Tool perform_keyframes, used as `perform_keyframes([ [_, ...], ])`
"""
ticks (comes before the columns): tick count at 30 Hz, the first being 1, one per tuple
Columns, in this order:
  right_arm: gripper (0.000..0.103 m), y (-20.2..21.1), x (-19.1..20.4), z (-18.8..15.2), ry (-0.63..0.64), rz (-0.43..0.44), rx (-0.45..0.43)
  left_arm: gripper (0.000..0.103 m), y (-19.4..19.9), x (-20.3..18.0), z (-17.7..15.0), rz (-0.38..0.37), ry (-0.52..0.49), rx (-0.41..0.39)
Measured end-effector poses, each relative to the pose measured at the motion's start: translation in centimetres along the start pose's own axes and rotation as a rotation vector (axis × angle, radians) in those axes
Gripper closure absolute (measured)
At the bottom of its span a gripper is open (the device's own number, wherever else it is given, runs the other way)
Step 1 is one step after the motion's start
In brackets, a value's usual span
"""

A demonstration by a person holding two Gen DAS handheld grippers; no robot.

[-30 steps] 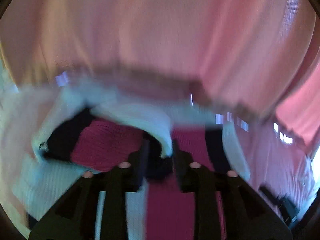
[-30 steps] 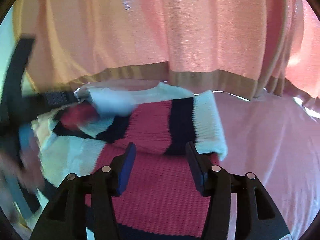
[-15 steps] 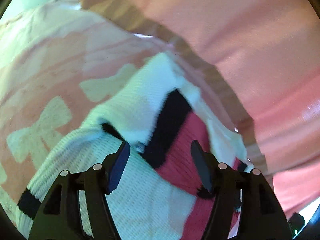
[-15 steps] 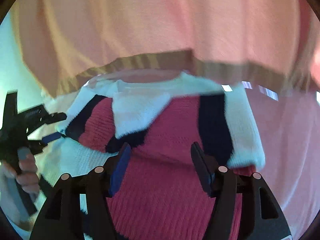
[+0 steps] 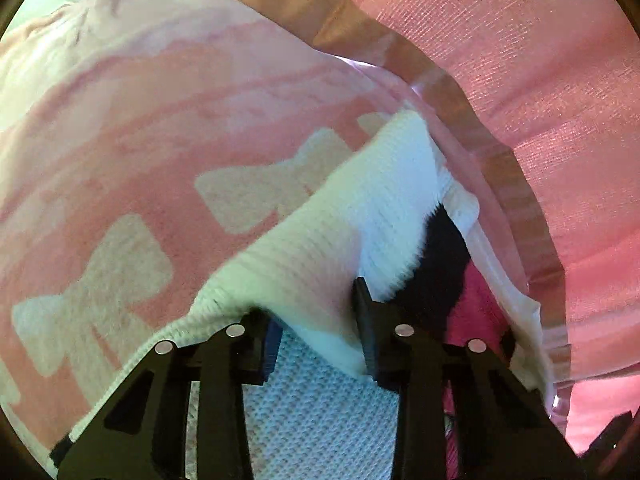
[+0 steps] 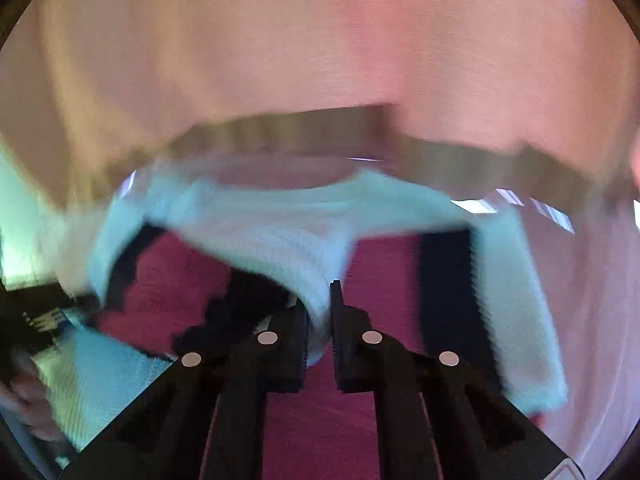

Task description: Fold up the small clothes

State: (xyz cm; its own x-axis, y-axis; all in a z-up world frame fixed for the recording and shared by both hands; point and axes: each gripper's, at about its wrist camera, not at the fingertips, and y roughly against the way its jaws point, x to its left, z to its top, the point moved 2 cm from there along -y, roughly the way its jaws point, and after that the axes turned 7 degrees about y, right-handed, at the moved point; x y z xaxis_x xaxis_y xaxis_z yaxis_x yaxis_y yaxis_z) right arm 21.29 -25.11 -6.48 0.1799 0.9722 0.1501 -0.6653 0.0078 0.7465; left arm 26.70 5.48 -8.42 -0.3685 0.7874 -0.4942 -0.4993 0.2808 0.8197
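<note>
A pink bow-print blanket (image 5: 120, 152) lies under the striped sweater (image 6: 168, 292), which stretches from 9 to 3 o'clock. The left hand-held gripper (image 5: 316, 320) is closing on its white edge at 12 o'clock. The right hand-held gripper (image 6: 319, 320) is closing on a white fold, also at 12.

Knit sweater (image 5: 320, 248) — white, black and magenta blocks; blanket (image 5: 168, 128) — pink with pale bow shapes
</note>
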Motion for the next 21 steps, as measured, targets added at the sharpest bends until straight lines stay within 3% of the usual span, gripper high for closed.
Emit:
perform_keyframes([
  [1,0.094,0.6,-1.9,-0.6,-0.035,-0.001,0.017,0.070,-0.1,0.0,0.0,0.002,-0.007,0.003],
  [4,0.078,1.2,-5.6,-3.1,-0.027,-0.075,0.087,0.070,0.0,-0.2,-0.2,0.018,-0.022,-0.012],
  [7,0.067,0.5,-7.8,-4.3,-0.118,0.005,0.126,0.070,0.1,-0.3,-0.5,0.033,-0.019,-0.024],
  [9,0.050,-0.1,-8.0,-4.0,-0.156,0.064,0.125,0.070,0.4,0.1,-0.5,0.022,0.019,-0.025],
  [12,0.046,-1.4,-7.5,-3.4,-0.134,0.059,0.120,0.073,1.0,0.7,-0.3,-0.008,0.083,-0.037],
  [14,0.046,-2.0,-7.4,-3.3,-0.115,0.047,0.115,0.084,1.2,0.7,-0.1,-0.008,0.082,-0.060],
  [16,0.054,-2.1,-7.3,-3.2,-0.105,0.041,0.098,0.091,1.3,0.6,0.3,-0.010,0.076,-0.079],
  [17,0.083,-2.1,-7.1,-3.1,-0.100,0.038,0.091,0.092,1.4,0.6,0.4,-0.012,0.080,-0.086],
  [18,0.097,-2.1,-7.3,-2.8,-0.105,0.063,0.084,0.093,1.5,0.8,0.5,-0.020,0.088,-0.094],
  [20,0.097,-0.9,-7.8,-1.6,-0.142,0.111,0.032,0.094,2.2,0.9,0.9,-0.039,0.108,-0.122],
  [21,0.097,1.0,-7.4,-0.2,-0.141,0.162,-0.047,0.094,2.9,0.9,1.1,-0.061,0.119,-0.145],
])
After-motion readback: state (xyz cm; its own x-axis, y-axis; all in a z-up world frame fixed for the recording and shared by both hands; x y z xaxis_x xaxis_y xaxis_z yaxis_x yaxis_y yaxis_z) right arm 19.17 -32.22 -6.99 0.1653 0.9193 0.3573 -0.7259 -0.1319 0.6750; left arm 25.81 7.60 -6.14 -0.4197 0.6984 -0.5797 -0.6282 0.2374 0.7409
